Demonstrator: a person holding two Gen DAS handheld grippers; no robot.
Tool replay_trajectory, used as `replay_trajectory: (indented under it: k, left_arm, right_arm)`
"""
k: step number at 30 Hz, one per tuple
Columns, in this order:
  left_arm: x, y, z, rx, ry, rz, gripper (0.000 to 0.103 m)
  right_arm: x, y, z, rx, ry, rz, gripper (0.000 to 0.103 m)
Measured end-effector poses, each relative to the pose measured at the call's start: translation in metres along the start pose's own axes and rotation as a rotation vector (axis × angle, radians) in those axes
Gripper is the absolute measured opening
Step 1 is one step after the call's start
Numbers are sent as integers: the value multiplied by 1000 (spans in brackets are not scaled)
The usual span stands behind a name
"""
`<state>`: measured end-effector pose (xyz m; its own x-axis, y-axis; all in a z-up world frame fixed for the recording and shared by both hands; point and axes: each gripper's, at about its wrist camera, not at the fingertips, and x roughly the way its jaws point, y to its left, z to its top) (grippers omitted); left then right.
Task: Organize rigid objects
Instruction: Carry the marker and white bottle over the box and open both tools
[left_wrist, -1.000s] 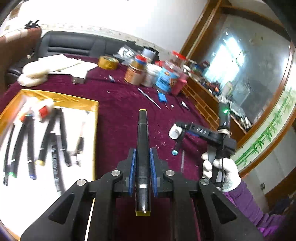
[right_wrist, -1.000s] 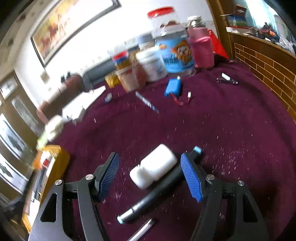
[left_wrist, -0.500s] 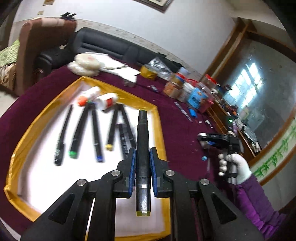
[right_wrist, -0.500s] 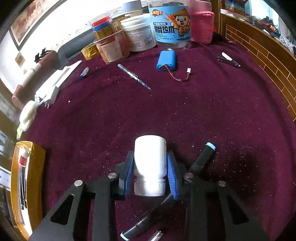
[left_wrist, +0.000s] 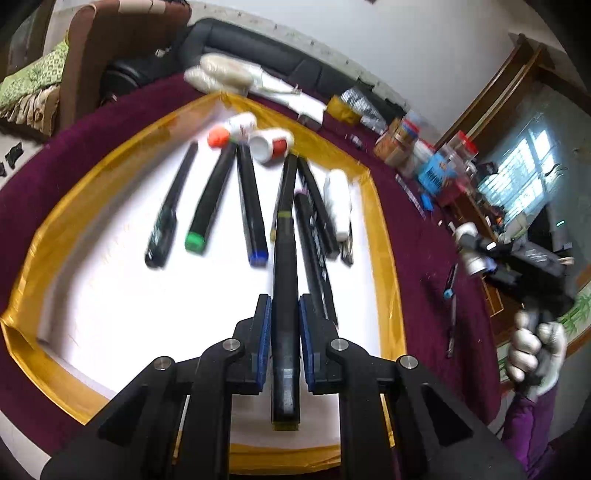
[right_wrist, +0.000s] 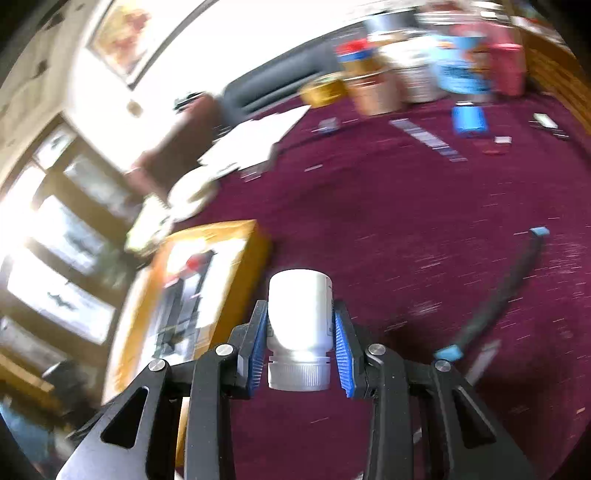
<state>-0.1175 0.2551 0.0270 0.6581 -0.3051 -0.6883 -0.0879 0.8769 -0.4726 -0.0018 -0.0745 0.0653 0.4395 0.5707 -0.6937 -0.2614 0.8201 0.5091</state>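
My left gripper (left_wrist: 284, 325) is shut on a black marker (left_wrist: 284, 254) with yellow ends. It hangs over the white floor of a gold-rimmed tray (left_wrist: 380, 236). Several black markers (left_wrist: 251, 199) and small bottles (left_wrist: 271, 146) lie in the tray. My right gripper (right_wrist: 299, 332) is shut on a white bottle (right_wrist: 299, 314), cap toward the camera, above the maroon cloth. The tray (right_wrist: 255, 236) lies to its left. In the left wrist view the right gripper (left_wrist: 476, 251) holds the bottle (left_wrist: 466, 233) to the right of the tray. A black marker with blue caps (right_wrist: 495, 299) lies on the cloth.
Jars and tubs (right_wrist: 417, 81), a tape roll (right_wrist: 323, 90) and a blue battery pack (right_wrist: 469, 120) stand at the far side of the cloth. Papers (right_wrist: 251, 144) lie at the back left. A gloved hand (left_wrist: 535, 347) holds the right gripper's handle. A thin pen (left_wrist: 451, 325) lies near the tray.
The left gripper carried its marker from the cloth to over the tray and lower. The right gripper shut on the white bottle, lifted it off the cloth and swung left toward the tray.
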Motion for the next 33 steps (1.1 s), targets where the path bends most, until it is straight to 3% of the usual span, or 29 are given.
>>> replay_trajectory:
  k: [3,6,11,15,19,24,30,33]
  left_arm:
    - [8,-3,-6,-6,42,28,12]
    - [4,-4,-8,-5,32,53,14]
    - [-17,5,-2,-42,-21,18,27]
    - [-43,17,8,-57,-112,56,45]
    - [-63,26,13,-47,-198,129,52]
    - [-71,23,15,6,-266,223,59]
    - [-70,7,16,117,-311,320,62]
    - [-70,-3,17,154,-320,360,72]
  right_arm:
    - [13,40,-17,-55,73,115,30]
    - [31,70,-34,-95,147,186,30]
    - [71,111,-63,-162,258,215,30]
    - [96,131,-81,-186,325,236,30]
    - [114,144,-94,-226,369,209,30]
    - [116,154,-93,-321,277,21,32]
    - [102,151,-84,-340,192,44,36]
    - [86,151,-84,-355,97,36,41]
